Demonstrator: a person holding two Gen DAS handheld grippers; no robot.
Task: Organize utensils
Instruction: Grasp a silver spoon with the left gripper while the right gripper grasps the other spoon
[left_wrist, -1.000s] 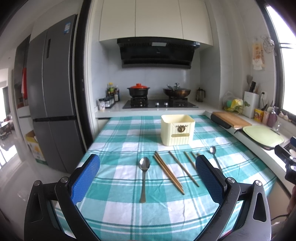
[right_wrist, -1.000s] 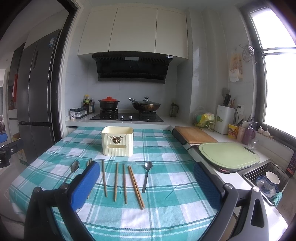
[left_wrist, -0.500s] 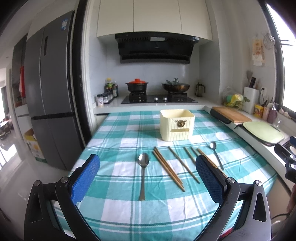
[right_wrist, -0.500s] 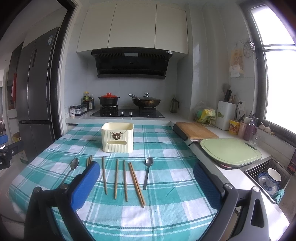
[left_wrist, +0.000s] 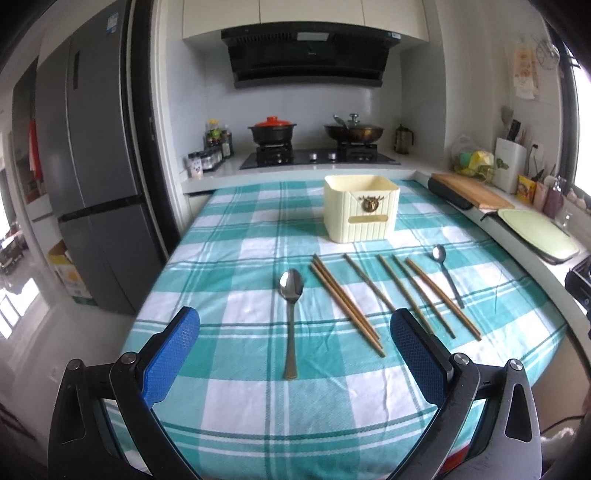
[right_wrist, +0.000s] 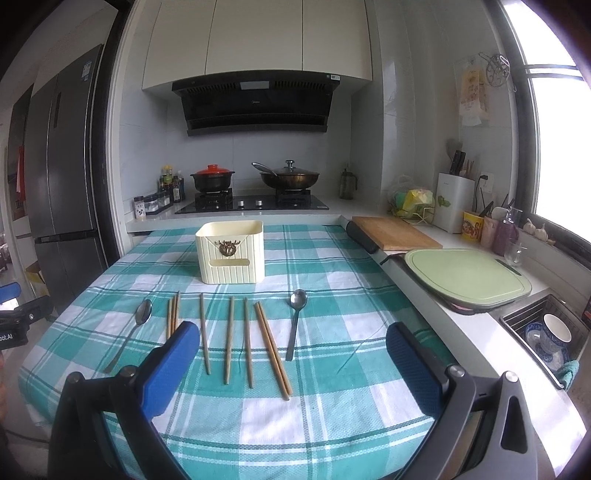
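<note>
A cream utensil box (left_wrist: 361, 207) (right_wrist: 231, 252) stands on a teal checked tablecloth (left_wrist: 240, 398). In front of it lie a silver spoon (left_wrist: 291, 317) (right_wrist: 129, 334) at the left, several wooden chopsticks (left_wrist: 345, 302) (right_wrist: 271, 349) in the middle, and a dark-handled spoon (left_wrist: 446, 273) (right_wrist: 295, 323) at the right. My left gripper (left_wrist: 295, 350) is open and empty, just short of the silver spoon's handle. My right gripper (right_wrist: 288, 354) is open and empty, near the chopsticks and the dark-handled spoon.
A stove with a red-lidded pot (left_wrist: 272, 133) and a wok (left_wrist: 354, 132) is behind the table. A wooden board (right_wrist: 395, 232), a green board (right_wrist: 465, 275) and a sink with a cup (right_wrist: 554, 332) line the right counter. A grey fridge (left_wrist: 88, 177) stands at the left.
Both grippers have tilted down and moved slightly closer to the table, so the utensils sit higher in each view. Nothing on the table has moved.
</note>
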